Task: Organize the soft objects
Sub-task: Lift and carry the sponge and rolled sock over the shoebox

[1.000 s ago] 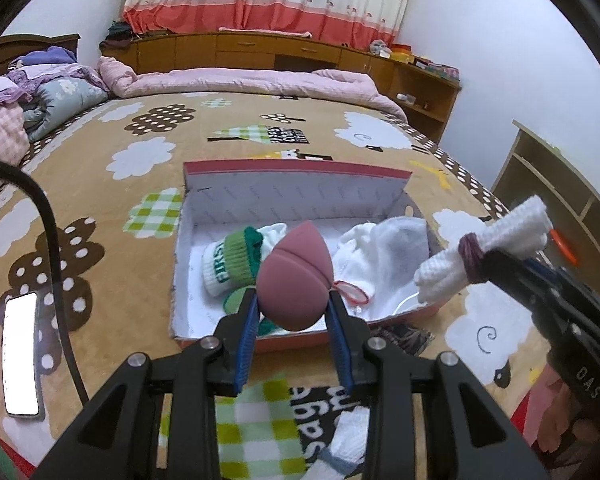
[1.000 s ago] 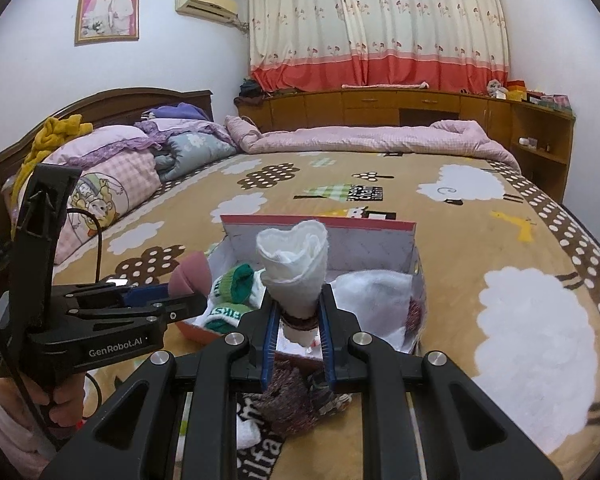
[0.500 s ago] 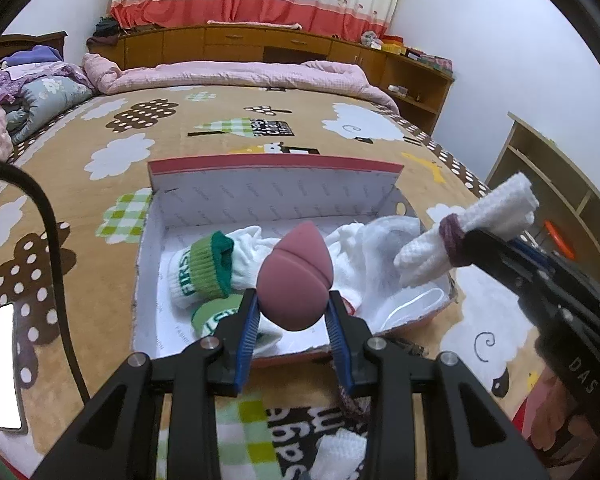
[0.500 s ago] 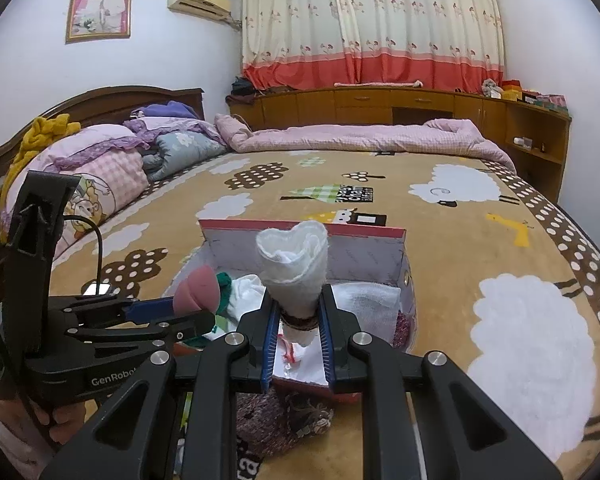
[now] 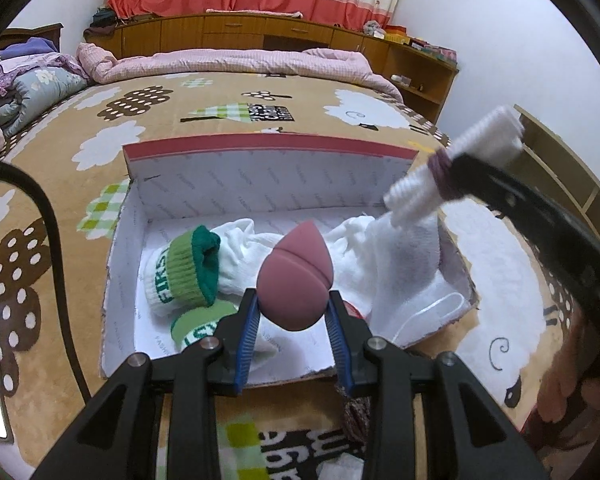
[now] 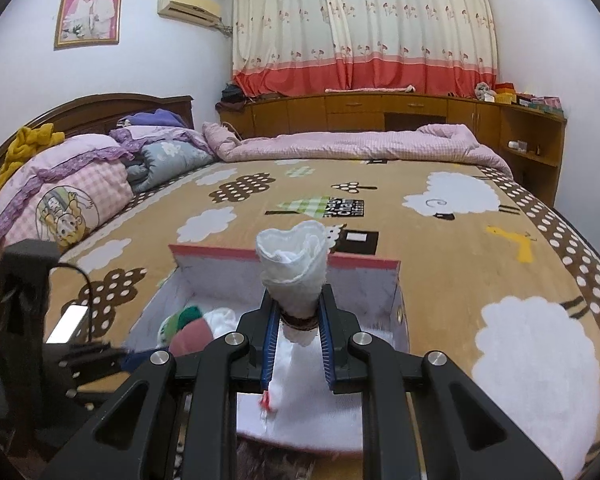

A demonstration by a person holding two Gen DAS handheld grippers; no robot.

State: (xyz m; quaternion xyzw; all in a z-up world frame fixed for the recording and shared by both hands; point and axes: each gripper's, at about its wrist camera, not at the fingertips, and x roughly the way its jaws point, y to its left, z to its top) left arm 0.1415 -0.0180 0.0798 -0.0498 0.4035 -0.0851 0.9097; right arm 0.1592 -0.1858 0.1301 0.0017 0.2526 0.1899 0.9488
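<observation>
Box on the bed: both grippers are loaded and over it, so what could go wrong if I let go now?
1. The pink sponge in the left gripper hangs near the box's front edge; it may bounce out.
2. The rolled white cloth, banded and held in the right gripper, may roll off the white towel heaped at that end.
3. The grippers are close and could collide.

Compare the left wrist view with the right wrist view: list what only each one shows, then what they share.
Only the left wrist view shows the FIRST lettering on the green-cuffed socks and the wooden shelf at right. Only the right wrist view shows the wedding photo, air conditioner and headboard. Both show the box, the pink sponge in the left gripper, and the rolled white towel in the right gripper.
</observation>
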